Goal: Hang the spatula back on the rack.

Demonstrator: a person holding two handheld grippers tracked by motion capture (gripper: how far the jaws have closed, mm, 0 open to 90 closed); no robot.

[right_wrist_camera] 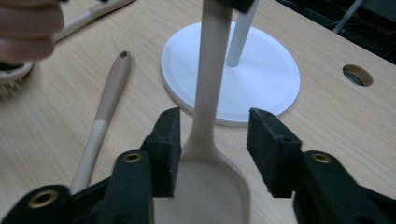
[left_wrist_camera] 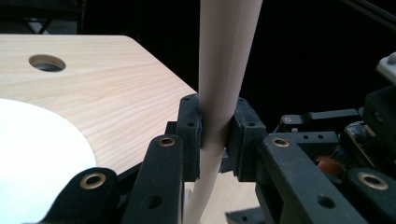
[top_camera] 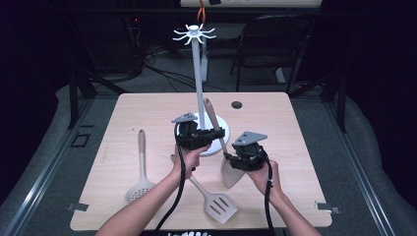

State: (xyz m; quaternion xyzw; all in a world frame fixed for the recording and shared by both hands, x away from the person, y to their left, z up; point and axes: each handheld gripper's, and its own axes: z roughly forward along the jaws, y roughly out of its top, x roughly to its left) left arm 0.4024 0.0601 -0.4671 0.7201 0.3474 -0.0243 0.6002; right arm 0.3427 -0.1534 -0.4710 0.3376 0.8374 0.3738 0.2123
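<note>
The left gripper was clamped on the spoon's handle; the right gripper had its jaws apart around the neck, pads clear. The spoon hung tilted just above the table, beside the rack. Handover looked done; hanging it on a hook remained, as did the slotted spoon and turner
</note>
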